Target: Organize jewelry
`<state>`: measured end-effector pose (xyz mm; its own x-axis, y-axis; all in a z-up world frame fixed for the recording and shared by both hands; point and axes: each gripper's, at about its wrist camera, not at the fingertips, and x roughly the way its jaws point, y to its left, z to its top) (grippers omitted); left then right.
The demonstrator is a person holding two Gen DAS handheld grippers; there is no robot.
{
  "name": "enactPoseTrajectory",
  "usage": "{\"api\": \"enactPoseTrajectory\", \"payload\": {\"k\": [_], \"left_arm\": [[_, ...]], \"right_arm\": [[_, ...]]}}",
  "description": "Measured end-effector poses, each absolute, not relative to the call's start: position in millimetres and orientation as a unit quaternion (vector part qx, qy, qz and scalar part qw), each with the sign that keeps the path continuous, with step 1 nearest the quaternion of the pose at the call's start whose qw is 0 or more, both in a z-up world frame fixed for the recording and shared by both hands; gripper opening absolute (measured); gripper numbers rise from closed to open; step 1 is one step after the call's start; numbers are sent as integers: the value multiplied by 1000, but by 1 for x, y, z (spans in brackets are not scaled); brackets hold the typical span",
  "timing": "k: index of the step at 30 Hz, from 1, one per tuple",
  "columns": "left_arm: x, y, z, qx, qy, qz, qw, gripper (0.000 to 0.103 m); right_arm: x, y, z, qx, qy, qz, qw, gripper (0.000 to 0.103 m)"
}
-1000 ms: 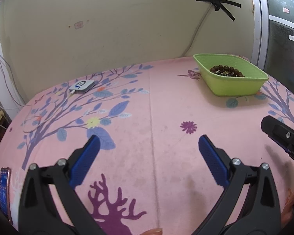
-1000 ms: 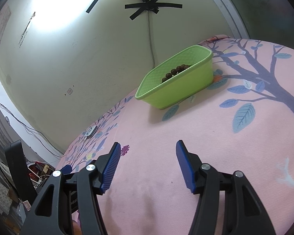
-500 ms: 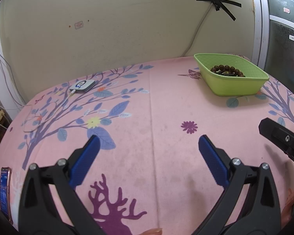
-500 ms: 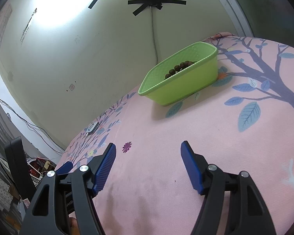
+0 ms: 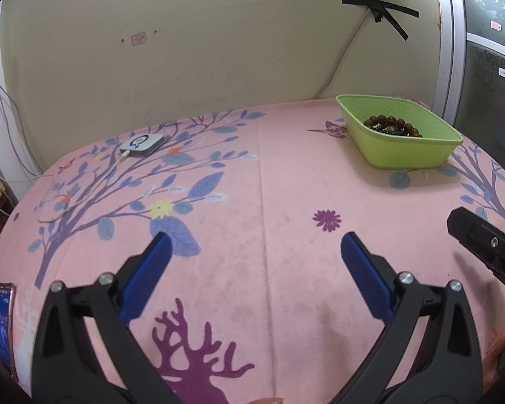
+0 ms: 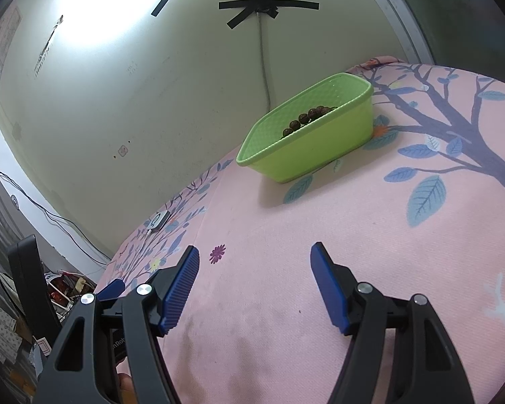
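A lime green plastic tray (image 5: 404,153) stands at the far right of the pink flowered cloth; it also shows in the right wrist view (image 6: 306,155). A brown bead bracelet (image 5: 392,124) lies inside it, its beads showing over the rim in the right wrist view (image 6: 308,116). My left gripper (image 5: 252,262) is open and empty, low over the near middle of the cloth. My right gripper (image 6: 254,281) is open and empty, some way short of the tray. One finger of the right gripper (image 5: 481,239) shows at the right edge of the left wrist view.
A small white charger puck (image 5: 141,144) with a cable lies at the far left of the cloth. A phone (image 5: 4,316) lies at the near left edge. A wall stands behind the table. Clutter (image 6: 60,289) sits on the floor to the left.
Both grippers have stayed open. The right wrist view has shifted slightly, with the tray now a little further right and lower in it. The left gripper has barely moved.
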<state>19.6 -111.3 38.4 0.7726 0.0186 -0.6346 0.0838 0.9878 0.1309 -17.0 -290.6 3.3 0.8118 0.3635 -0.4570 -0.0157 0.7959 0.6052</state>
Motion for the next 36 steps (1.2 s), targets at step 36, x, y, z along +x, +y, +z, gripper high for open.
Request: {"api": "enactPoseTrajectory", "payload": {"k": [36], "left_arm": [[21,-111,36,84,338,3,937,97]], "right_arm": [[-18,-289,4,306,284,105,903,46]]}}
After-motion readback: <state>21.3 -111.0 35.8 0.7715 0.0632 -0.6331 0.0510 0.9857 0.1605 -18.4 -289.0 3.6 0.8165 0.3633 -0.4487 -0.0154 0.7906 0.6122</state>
